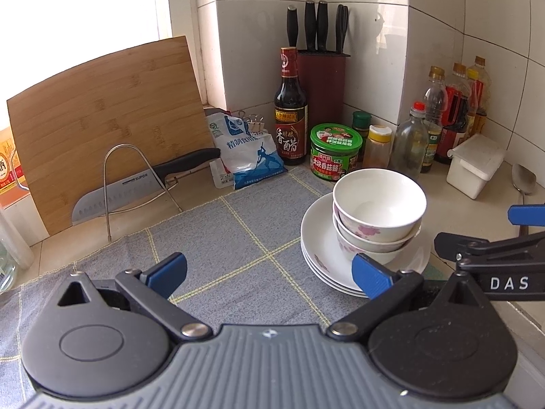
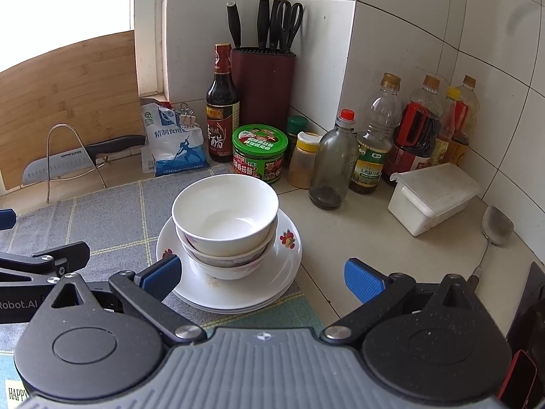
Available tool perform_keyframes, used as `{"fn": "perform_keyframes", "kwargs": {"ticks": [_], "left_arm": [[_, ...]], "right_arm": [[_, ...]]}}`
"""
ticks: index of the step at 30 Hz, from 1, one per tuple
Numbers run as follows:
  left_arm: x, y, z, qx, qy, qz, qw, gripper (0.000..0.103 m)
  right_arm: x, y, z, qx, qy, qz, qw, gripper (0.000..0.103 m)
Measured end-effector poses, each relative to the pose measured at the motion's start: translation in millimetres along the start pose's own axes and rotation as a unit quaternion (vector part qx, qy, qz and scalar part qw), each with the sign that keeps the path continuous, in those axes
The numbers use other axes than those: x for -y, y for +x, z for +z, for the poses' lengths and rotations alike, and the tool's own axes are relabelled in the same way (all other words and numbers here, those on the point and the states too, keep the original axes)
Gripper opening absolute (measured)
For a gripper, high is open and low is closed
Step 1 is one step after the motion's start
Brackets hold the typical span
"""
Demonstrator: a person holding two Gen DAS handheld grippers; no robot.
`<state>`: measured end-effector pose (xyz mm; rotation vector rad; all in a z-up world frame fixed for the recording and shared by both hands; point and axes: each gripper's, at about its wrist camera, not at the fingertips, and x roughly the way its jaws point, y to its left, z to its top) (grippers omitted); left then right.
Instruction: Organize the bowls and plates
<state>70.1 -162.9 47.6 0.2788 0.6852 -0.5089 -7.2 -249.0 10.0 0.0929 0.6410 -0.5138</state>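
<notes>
Sitting at about 1 o'clock from the left gripper (image 1: 269,274) and at 11 o'clock from the right gripper (image 2: 262,277), the stack of dishes rests on the right edge of the gray checked mat (image 1: 218,238). It is made of 3 bowls (image 2: 224,225) nested mouth-up on what looks like 3 plates (image 2: 289,266); the exact plate count is hard to read from the rims. Both grippers have their jaws spread wide and hold nothing. In the right wrist view the left blue pad (image 2: 163,272) lies just beside the near-left rim of the plates, while the right pad sits over bare counter, so the stack is off-center toward the left jaw. In the left wrist view the right blue pad (image 1: 371,276) overlaps the near edge of the plates. The right gripper appears the nearer of the 2 and faces the stack more squarely. Being round, the dishes have no long axis across the counter; their only axis is vertical, openings pointing up. Any grasp therefore turns on a rim, probably the top bowl's near wall at 12 o'clock. Condiment bottles (image 2: 371,143) and a green-lidded jar (image 2: 259,151) crowd the far side, leaving little room beyond.
</notes>
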Motion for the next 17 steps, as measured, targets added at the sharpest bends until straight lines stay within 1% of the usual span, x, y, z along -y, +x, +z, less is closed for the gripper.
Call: {"fn": "perform_keyframes", "kwargs": {"ticks": [17], "left_arm": [[-2.3,-1.7,0.6,-0.001,-0.012,0.004,0.9999,0.102]], "right_arm": [[-1.0,-1.1,-0.8,0.001,-0.001,-0.004,1.0,0.103]]}}
